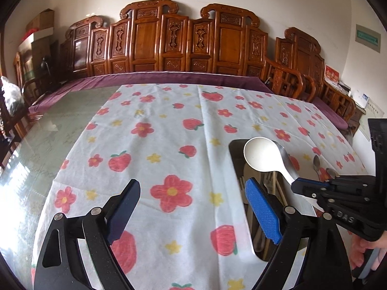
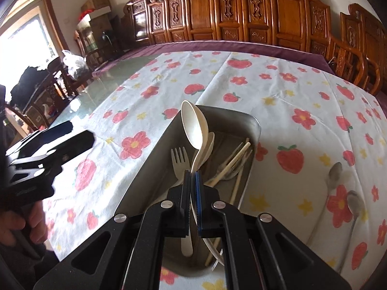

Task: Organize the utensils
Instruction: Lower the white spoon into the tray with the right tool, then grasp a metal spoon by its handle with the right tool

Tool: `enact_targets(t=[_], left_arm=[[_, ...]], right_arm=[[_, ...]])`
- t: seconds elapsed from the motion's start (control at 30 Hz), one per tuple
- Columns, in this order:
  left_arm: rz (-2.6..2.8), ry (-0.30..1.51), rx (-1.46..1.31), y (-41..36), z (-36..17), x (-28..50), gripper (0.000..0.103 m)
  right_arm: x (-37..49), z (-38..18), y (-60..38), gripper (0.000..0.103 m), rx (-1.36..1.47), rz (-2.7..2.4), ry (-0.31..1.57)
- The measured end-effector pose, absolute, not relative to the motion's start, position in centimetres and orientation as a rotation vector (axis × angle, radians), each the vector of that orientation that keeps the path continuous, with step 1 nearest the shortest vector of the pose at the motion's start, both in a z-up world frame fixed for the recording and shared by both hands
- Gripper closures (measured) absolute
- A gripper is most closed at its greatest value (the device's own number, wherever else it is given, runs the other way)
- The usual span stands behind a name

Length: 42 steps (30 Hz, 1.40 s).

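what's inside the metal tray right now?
In the metal tray: a white fork, chopsticks, a metal fork, another white spoon. The right gripper and its white spoon cover the near end.

Flowered tablecloth (image 1: 169, 130) over glass table (image 1: 60, 125); carved wooden bench (image 1: 169, 41) behind; cardboard boxes (image 1: 42, 21) far left.

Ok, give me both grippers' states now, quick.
Left gripper: open, nothing between its jaws.
Right gripper: shut on the white spoon, above the metal tray.
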<state>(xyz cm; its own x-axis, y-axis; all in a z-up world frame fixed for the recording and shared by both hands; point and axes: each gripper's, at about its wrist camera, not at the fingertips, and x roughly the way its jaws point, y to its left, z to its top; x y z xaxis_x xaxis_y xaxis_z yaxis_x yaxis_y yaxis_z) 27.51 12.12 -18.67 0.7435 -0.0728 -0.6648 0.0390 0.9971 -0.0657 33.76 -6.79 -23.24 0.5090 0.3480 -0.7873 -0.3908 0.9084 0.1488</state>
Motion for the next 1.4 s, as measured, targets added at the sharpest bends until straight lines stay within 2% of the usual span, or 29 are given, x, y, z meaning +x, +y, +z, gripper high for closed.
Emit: enact_targets(t=[0.47,0.67,1.0,1.03,1.07,1.13,1.4], left_arm=[[-0.051,0.731,-0.046,12.1,-18.6,27.4,0.018],[-0.062,0.725,-0.039,11.2,-18.2,27.1,0.018],[-0.13,0.695,0.017,6.3,-16.4,25.8,0.018],[-0.142,0.694,0.027,5.6,-16.2,25.6,0.018],[-0.149,0.693,0.031,5.1,-16.2,25.4,0.018],[-0.172,0.696,0.042,3.5,-15.9,25.0,0.018],[-0.269,0.723,0.054,-1.4,-15.7,23.5,0.018]], right_arm=[[34.7,-25.5,-7.0,0.094,0.057,0.49,1.02],[33.1,-23.4,-9.6,0.094,0.056,0.505,0.933],[29.2,-20.5,-19.7,0.094,-0.049,0.353,0.804],[29.0,-20.6,-20.9,0.093,-0.056,0.335,0.8],[28.7,-20.8,-22.2,0.084,-0.061,0.315,0.798],[28.5,-21.4,-24.6,0.073,-0.069,0.275,0.798],[30.0,-26.9,-31.9,0.073,0.004,0.164,0.933]])
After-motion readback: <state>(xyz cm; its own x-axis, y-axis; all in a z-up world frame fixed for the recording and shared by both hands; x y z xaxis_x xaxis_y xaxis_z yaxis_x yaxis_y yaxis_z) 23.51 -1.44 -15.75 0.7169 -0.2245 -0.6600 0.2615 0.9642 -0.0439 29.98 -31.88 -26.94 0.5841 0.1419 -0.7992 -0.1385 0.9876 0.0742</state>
